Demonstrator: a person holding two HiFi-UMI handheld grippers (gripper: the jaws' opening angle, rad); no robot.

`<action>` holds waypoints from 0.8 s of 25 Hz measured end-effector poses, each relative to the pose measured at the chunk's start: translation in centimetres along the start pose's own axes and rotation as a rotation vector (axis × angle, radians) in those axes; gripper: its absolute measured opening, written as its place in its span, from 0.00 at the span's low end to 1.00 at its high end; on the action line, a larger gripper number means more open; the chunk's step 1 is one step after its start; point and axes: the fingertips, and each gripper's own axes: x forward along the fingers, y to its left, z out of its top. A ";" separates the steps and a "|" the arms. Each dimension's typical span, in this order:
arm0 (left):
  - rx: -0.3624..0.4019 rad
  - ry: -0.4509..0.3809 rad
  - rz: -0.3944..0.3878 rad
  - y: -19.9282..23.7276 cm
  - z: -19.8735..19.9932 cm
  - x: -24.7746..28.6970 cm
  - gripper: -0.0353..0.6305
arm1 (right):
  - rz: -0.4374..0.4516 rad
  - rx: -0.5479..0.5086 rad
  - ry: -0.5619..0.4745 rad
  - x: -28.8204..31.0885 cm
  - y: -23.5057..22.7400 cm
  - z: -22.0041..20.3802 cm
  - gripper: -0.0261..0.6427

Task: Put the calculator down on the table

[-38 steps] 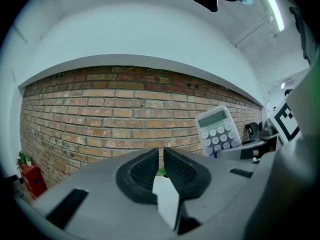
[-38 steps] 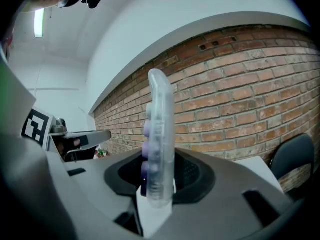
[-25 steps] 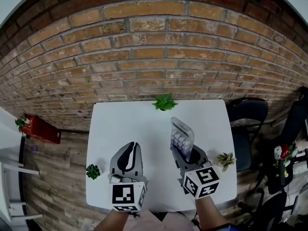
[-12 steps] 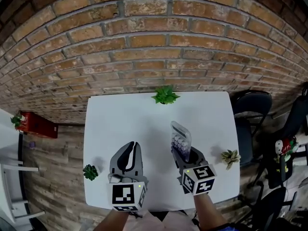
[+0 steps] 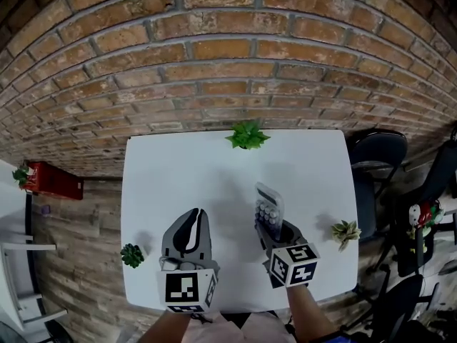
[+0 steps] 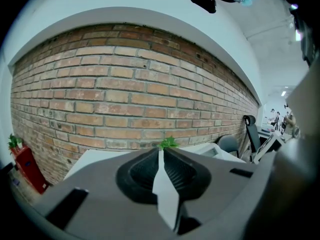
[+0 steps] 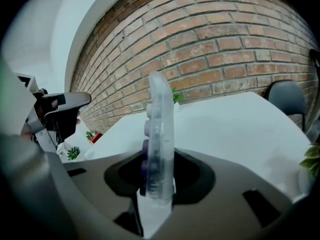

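Note:
A translucent calculator [image 5: 269, 209] with purple keys stands tilted upright over the right half of the white table [image 5: 178, 177]. My right gripper [image 5: 275, 231] is shut on its lower end. In the right gripper view the calculator [image 7: 159, 129] shows edge-on, rising between the pads of the right gripper [image 7: 158, 186]. I cannot tell whether it touches the tabletop. My left gripper [image 5: 193, 216] hovers over the table's front left, shut with nothing in it. Its fingertips meet in the left gripper view [image 6: 161, 153].
Three small potted plants stand on the table: one at the back edge [image 5: 247, 135], one at the left front [image 5: 132, 254], one at the right edge [image 5: 346, 231]. A black chair [image 5: 376, 163] is right of the table. A brick wall rises behind.
My right gripper has sunk toward the table with the calculator still in its jaws. The left gripper has dropped a little too. Both stay shut.

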 end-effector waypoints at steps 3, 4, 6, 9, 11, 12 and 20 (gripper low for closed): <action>0.003 0.001 -0.003 0.1 -0.2 0.2 0.11 | 0.000 0.022 0.020 0.3 -0.1 -0.5 0.24; 0.002 0.002 -0.003 0.1 -0.2 0.3 0.11 | -0.001 0.029 0.026 0.4 -0.2 -0.7 0.24; -0.002 0.006 -0.002 0.1 -0.3 0.4 0.11 | -0.005 0.043 0.039 0.6 -0.3 -0.9 0.24; -0.005 0.009 0.001 0.2 -0.3 0.6 0.11 | -0.007 0.072 0.061 0.9 -0.6 -1.2 0.24; -0.005 0.009 0.002 0.3 -0.3 0.6 0.11 | -0.008 0.092 0.071 1.0 -0.8 -1.4 0.24; -0.004 0.009 0.002 0.3 -0.2 0.7 0.11 | -0.008 0.100 0.075 1.1 -0.8 -1.4 0.24; -0.002 -0.001 0.004 0.3 0.4 0.7 0.11 | 0.010 0.181 0.117 1.8 -1.2 -1.1 0.25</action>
